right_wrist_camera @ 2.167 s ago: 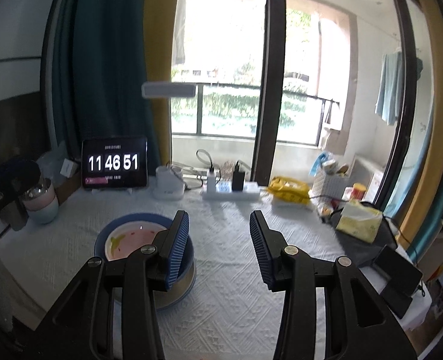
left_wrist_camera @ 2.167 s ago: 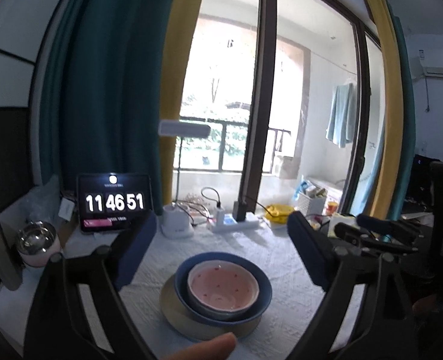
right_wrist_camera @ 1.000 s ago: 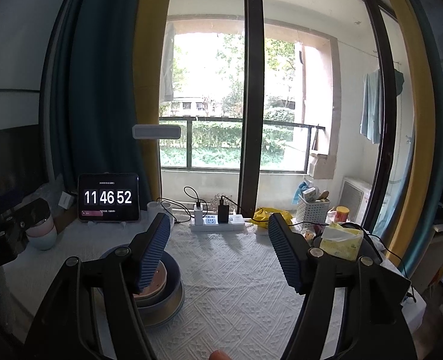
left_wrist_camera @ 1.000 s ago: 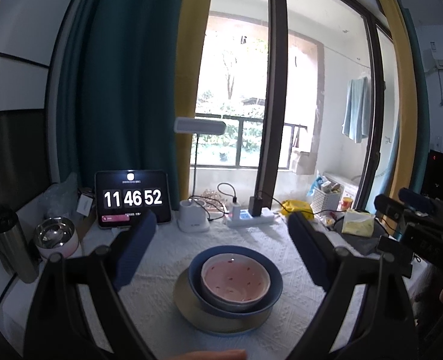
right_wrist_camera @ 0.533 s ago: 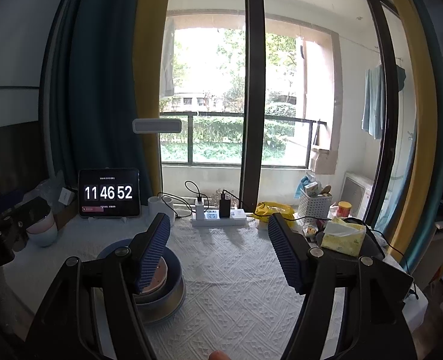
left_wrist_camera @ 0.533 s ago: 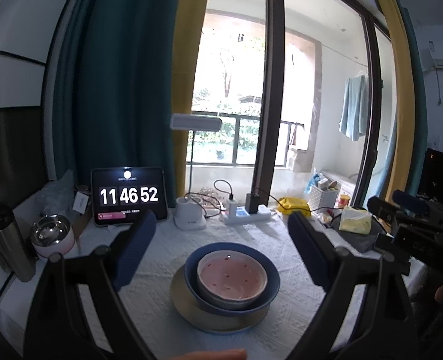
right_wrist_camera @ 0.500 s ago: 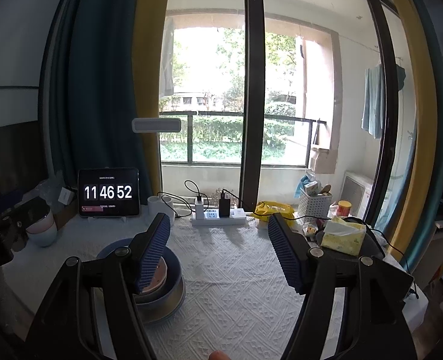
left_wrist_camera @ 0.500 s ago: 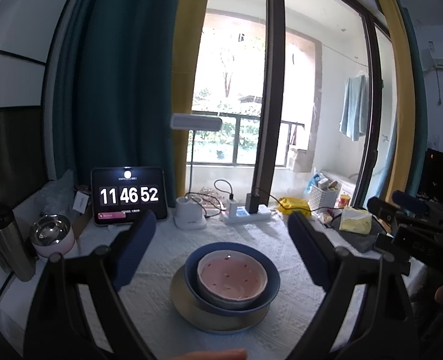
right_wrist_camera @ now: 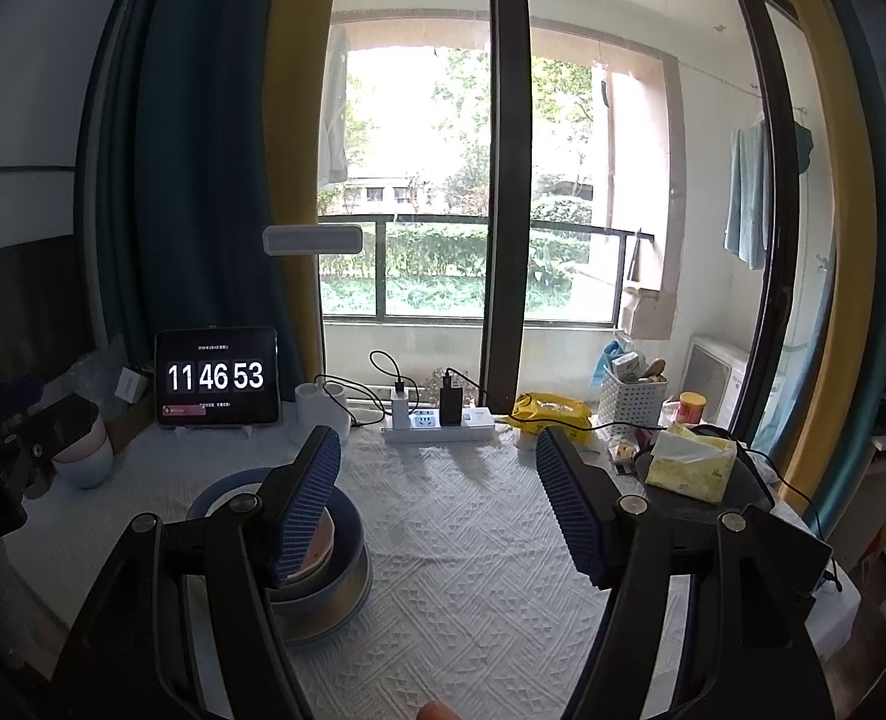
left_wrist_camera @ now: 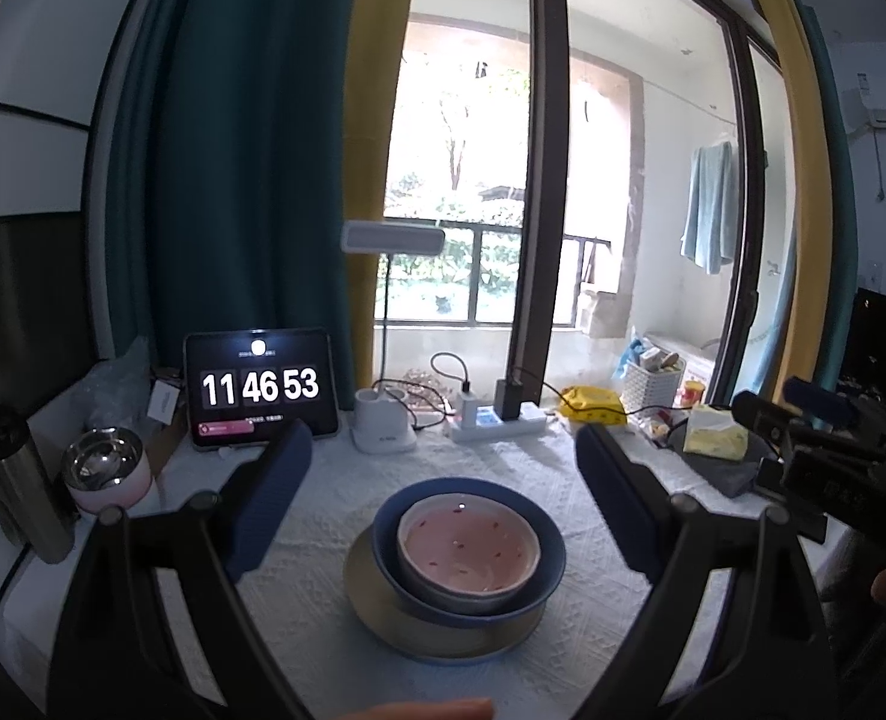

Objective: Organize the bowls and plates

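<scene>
A pink speckled bowl [left_wrist_camera: 467, 552] sits inside a blue bowl [left_wrist_camera: 539, 576], which rests on a tan plate [left_wrist_camera: 377, 618] on the white tablecloth. My left gripper [left_wrist_camera: 443, 480] is open and empty, raised behind and above the stack. In the right wrist view the same stack [right_wrist_camera: 341, 558] lies at lower left, partly hidden by my left finger. My right gripper [right_wrist_camera: 437, 498] is open and empty, held above the cloth to the right of the stack.
A tablet clock [left_wrist_camera: 260, 387], lamp base [left_wrist_camera: 383, 429] and power strip [left_wrist_camera: 497, 423] line the back edge. A steel-lined pink bowl [left_wrist_camera: 104, 471] and flask [left_wrist_camera: 14, 486] stand at left. A tissue pack [right_wrist_camera: 692, 462] and basket [right_wrist_camera: 632, 399] are at right.
Both grippers have lifted and pulled back from the stack. The right gripper's jaws have widened since the earliest frame. The stacked dishes have not moved.
</scene>
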